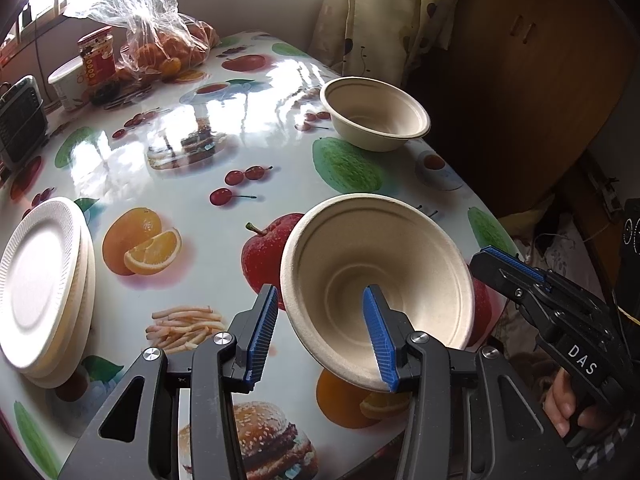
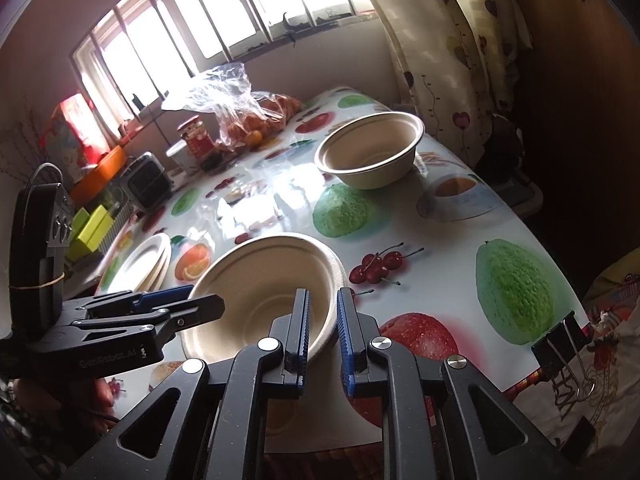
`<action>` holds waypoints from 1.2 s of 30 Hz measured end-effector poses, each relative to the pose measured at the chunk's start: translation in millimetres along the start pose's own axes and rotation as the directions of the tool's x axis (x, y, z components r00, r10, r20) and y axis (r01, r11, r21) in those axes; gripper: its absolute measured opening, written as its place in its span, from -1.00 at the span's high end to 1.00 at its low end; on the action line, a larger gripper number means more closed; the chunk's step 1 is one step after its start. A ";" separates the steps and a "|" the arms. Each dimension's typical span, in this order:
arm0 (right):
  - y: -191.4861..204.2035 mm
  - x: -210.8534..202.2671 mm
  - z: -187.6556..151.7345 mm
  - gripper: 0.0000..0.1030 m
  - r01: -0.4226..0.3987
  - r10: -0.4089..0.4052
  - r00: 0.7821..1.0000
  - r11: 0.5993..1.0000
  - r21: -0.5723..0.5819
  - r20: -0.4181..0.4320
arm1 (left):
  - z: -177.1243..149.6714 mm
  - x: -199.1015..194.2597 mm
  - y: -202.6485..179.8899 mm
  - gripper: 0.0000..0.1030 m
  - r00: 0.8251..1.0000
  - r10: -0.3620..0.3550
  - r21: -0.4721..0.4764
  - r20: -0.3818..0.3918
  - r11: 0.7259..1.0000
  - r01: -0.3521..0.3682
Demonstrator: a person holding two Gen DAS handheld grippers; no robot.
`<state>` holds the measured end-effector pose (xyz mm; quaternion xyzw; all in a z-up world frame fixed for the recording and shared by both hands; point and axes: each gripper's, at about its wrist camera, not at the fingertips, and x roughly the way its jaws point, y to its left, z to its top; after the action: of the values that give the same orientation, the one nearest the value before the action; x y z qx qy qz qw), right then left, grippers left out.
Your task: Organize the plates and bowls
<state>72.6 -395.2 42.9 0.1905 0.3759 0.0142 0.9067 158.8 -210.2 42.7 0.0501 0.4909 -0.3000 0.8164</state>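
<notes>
Right wrist view: your right tongs (image 2: 322,322) pinch the near bowl's (image 2: 256,280) rim, tilting it above the table (image 2: 440,240). Your left tongs (image 1: 320,320) stand spread (one finger inside that bowl). A second bowl (image 2: 370,150) sits farther back; plates (image 1: 44,280) are stacked left.

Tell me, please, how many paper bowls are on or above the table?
2. One beige paper bowl stands at the table's far right; the other is tilted near the front edge, gripped by the right hand-held gripper.
</notes>
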 end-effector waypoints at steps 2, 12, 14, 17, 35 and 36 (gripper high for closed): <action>-1.7 -0.4 1.2 0.70 -0.001 0.001 1.000 1.000 0.003 0.001 | 1.7 -1.0 0.8 0.11 1.000 0.003 0.002 0.004 1.000 -0.003; -4.9 1.2 16.1 0.25 0.003 -0.003 1.000 1.000 0.002 0.021 | 16.9 -8.2 7.0 0.03 0.999 -0.017 0.001 0.037 1.000 0.017; -7.5 1.0 22.6 0.21 0.015 -0.015 0.999 1.000 0.005 0.033 | 24.4 -8.4 8.3 0.03 0.998 -0.034 0.003 0.044 0.999 0.034; -12.5 1.2 34.6 0.20 0.036 -0.037 0.998 0.999 0.010 0.049 | 39.1 -7.8 9.4 0.03 0.998 -0.045 0.013 0.054 0.999 0.044; -58.2 31.5 96.8 0.18 0.164 -0.164 0.982 0.986 0.011 0.089 | 138.2 35.8 8.5 0.03 0.992 -0.064 0.071 0.112 0.996 0.057; -59.9 34.6 98.3 0.18 0.170 -0.169 0.982 0.985 0.003 0.087 | 142.4 42.0 9.6 0.03 0.993 -0.062 0.064 0.103 0.996 0.056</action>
<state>158.0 -477.8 61.6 0.1562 0.3511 -0.0705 0.9205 288.0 -274.4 78.7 0.0445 0.4395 -0.3411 0.8298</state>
